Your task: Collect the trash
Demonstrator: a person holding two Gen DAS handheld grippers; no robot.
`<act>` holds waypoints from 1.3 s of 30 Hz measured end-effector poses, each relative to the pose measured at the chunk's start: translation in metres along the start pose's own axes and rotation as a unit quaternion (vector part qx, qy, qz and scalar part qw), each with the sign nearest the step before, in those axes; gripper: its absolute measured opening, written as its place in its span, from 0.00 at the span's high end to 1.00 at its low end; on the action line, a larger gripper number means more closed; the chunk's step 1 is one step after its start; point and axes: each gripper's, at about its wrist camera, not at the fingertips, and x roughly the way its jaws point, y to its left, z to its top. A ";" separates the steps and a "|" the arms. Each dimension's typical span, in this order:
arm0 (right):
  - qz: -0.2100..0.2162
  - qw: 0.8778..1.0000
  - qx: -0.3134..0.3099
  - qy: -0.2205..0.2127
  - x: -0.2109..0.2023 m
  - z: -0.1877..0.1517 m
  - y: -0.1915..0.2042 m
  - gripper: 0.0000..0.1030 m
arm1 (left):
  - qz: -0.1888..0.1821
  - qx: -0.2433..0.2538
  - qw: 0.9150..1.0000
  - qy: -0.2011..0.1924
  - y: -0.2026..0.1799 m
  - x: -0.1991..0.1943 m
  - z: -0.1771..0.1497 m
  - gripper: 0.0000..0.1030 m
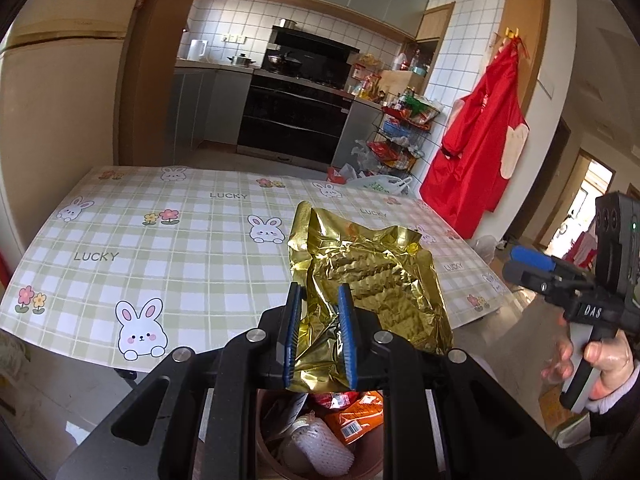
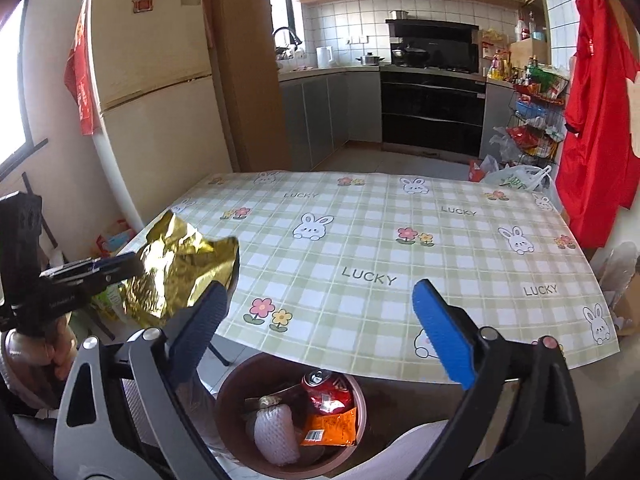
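Observation:
My left gripper (image 1: pixel 320 300) is shut on a crumpled gold foil wrapper (image 1: pixel 372 276) and holds it in the air above the brown trash bin (image 1: pixel 266 440). The wrapper also shows in the right wrist view (image 2: pixel 180 276), left of the table's near edge, with the left gripper (image 2: pixel 120 268) clamped on it. The bin (image 2: pixel 228 396) stands on the floor below the table edge and holds a red can (image 2: pixel 326 390), an orange packet (image 2: pixel 332 426) and a white foam net (image 2: pixel 276 434). My right gripper (image 2: pixel 320 300) is open and empty above the bin. It appears at the right in the left wrist view (image 1: pixel 524 262).
The table (image 2: pixel 400 260) has a green checked cloth with rabbits. A fridge (image 2: pixel 156 92) stands at the left. A red garment (image 2: pixel 592 120) hangs at the right. A wire rack (image 2: pixel 536 120) and plastic bags (image 2: pixel 516 178) stand beyond the table.

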 end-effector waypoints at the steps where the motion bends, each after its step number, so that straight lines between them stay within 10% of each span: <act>1: -0.007 1.000 0.006 -0.005 -0.003 0.002 -0.005 0.08 | -0.001 0.007 1.000 0.005 -0.003 0.002 -0.002 0.82; 13: -0.022 0.998 0.049 -0.013 -0.011 0.001 -0.032 0.08 | -0.037 0.056 0.994 0.082 -0.027 0.033 -0.025 0.81; 14: -0.021 0.999 0.049 -0.012 -0.010 0.000 -0.032 0.08 | -0.042 0.054 0.993 0.091 -0.027 0.037 -0.028 0.79; 16: -0.017 0.999 0.051 -0.009 -0.008 -0.001 -0.032 0.08 | -0.045 0.047 0.992 0.111 -0.026 0.046 -0.033 0.40; 22: -0.014 0.999 0.052 0.007 0.001 -0.007 -0.031 0.08 | -0.025 0.006 0.993 0.114 -0.008 0.052 -0.036 0.21; 39: -0.021 0.999 0.037 0.028 0.011 -0.012 -0.022 0.08 | 0.036 0.006 0.996 0.078 0.007 0.035 -0.023 0.10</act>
